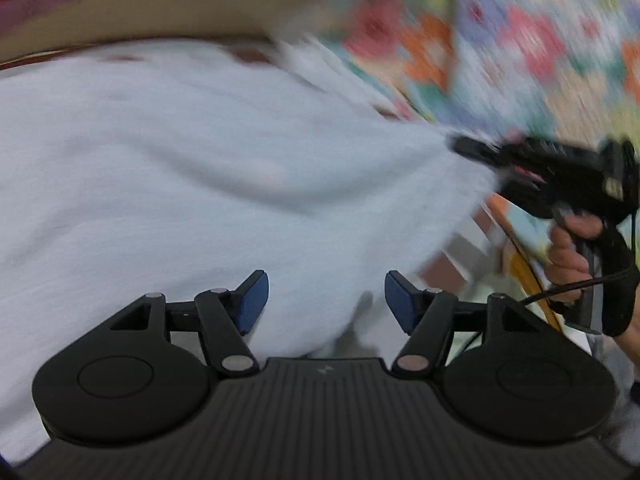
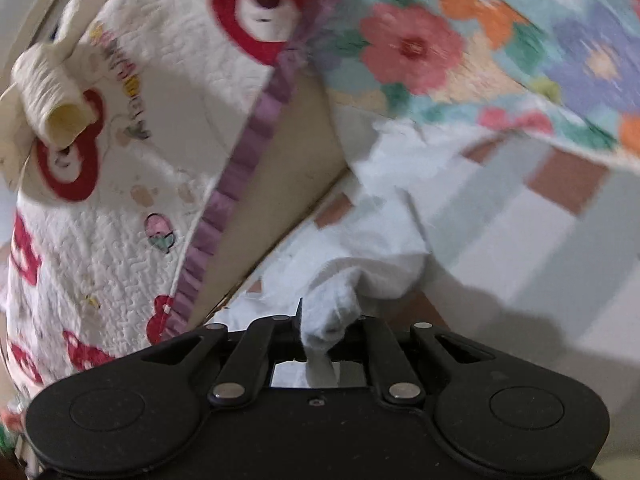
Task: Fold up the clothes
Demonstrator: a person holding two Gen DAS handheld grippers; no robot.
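On the bed, a soft white garment (image 1: 192,168) lies rumpled. Right gripper (image 2: 320,332) jaws pinch a bunched corner. Left gripper (image 1: 326,300) jaws wide, empty.

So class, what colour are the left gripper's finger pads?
Blue pads, seen best in the left wrist view.

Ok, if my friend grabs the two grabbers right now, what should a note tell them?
Left gripper: open, holding nothing, hovering over the white garment.
Right gripper: shut on a bunched corner of the white garment.
The garment is spread out over the bed, next to the flowered blanket and bear quilt.
Done: one corner gripped.
Left: no fold shows yet; probably grab another edge with the left, then fold.
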